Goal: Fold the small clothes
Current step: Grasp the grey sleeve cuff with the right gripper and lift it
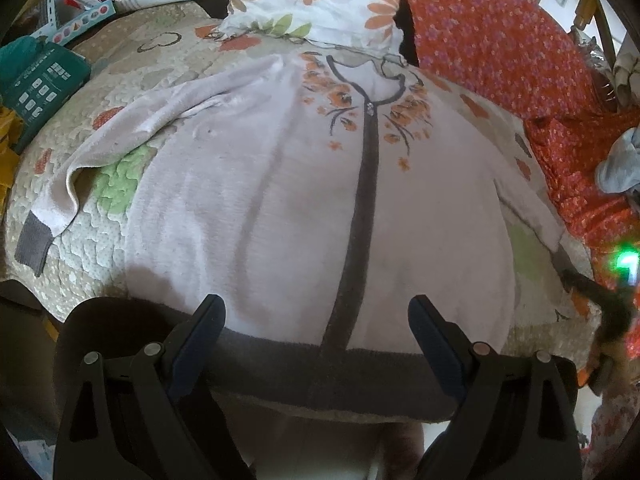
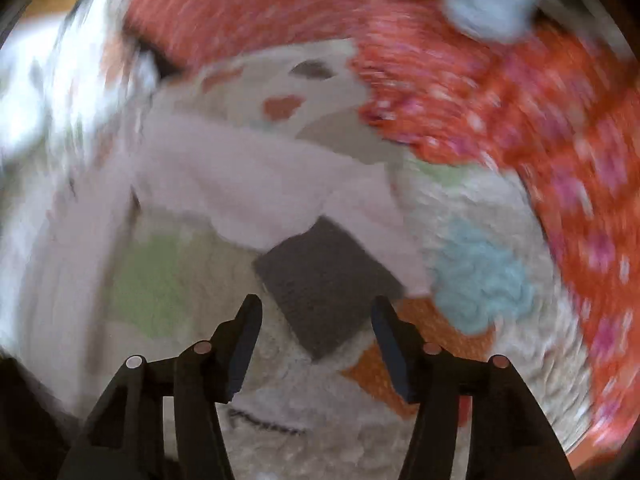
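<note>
Pale cardigan [image 1: 280, 184] spread flat, front up, on quilted bedspread [image 1: 100, 264]; dark placket down the middle, orange flower print near neckline, dark hem band along near edge of bed. One sleeve [image 1: 120, 132] angled out to the side, grey cuff [image 1: 34, 244] lying on quilt. Other sleeve running off toward the picture's right edge, cuff end half lost behind a blurred dark shape and green glare.

Left gripper [image 1: 316, 340] released, jaws wide apart, hovering over hem band; nothing between pads, contact with fabric hard to judge. Lower hem corners hidden behind gripper body.

Right gripper [image 2: 316, 340] released, jaws apart, grey cuff [image 2: 328, 280] lying on quilt just past and between the tips, pads not pressing it. Right wrist view heavily motion-blurred; sleeve [image 2: 248, 188] readable only as pale band crossing the middle, rest of cardigan smeared at left edge.

Floral pillow [image 1: 320, 0] above neckline, red flowered cloth [image 1: 500, 40] heaped beside it, pale blue garment [image 1: 618, 164] cut off at frame edge. Green box [image 1: 44, 80] partly cut off; items behind it unreadable.
</note>
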Tool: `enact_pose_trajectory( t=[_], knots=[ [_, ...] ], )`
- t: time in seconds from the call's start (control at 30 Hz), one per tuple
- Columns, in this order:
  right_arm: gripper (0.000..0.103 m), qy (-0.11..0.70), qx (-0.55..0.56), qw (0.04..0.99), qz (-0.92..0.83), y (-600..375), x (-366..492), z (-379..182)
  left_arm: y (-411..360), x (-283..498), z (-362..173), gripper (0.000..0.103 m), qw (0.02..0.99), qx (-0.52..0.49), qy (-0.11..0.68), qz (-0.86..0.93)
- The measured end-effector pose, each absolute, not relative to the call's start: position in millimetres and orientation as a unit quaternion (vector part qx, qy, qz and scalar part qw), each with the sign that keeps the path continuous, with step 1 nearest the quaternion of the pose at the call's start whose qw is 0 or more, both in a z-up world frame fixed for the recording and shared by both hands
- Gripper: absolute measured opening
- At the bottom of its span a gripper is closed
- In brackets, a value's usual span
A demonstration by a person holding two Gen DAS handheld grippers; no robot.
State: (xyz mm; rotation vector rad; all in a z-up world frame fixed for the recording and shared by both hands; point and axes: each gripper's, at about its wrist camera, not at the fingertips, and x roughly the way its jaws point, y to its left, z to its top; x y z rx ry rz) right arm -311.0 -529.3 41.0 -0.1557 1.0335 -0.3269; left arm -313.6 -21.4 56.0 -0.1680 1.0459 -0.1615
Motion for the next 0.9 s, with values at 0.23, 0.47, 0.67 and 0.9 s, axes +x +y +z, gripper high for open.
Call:
enact_pose_trajectory(
  t=[0.23, 0.47, 0.67, 0.9],
  knots=[
    [0.007, 0.432, 0.040, 0.878, -0.203, -583.8, -315.4, 81.6, -16.5, -314.7, 59.2, 0.092, 0.862, -0.082, 0.496, -0.057],
    [0.012, 0.337, 0.237, 0.829, -0.378, -724.4, -362.8, 115.2, -28.0, -313.5, 55.8, 0.092, 0.859, -0.074, 0.503, -0.066],
    [0.049, 0.335, 0.288, 0.835, -0.329, -725.5, -392.9, 106.2, -26.7, -306.3, 46.3, 0.092, 0.850, -0.086, 0.516, -0.064],
    [0.051, 0.351, 0.342, 0.825, -0.281, -706.7, -372.8, 63.6, -25.3, -306.9, 45.7, 0.092, 0.849, -0.095, 0.515, -0.070]
  ],
)
